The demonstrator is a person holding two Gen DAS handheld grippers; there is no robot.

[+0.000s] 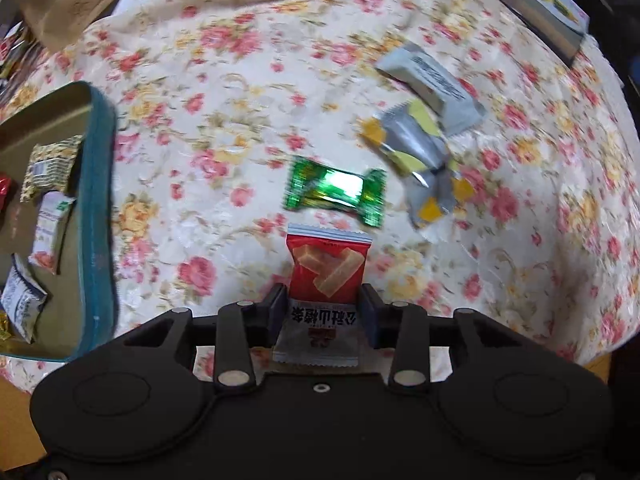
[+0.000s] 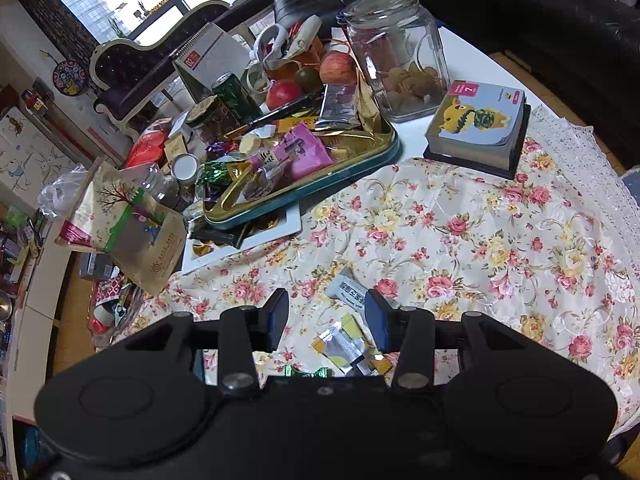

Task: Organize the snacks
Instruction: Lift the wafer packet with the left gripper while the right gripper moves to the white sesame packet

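The left tool [image 1: 323, 312] is pinching a red snack [image 1: 326, 268] by its lower part, up over the flowery desk [image 1: 224, 92], with the tin [image 1: 98, 200] off to its left. The pack is thin and slippery, so it could slide out on the way and land outside the tin. The right tool [image 2: 326, 318] is spread wide with nothing in it, above the silver packs [image 2: 344, 346], and could bump them.

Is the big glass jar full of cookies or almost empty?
Mostly empty. The glass jar stands upright with its lid on, and through its clear wall only a low heap of brown cookies shows at the bottom.
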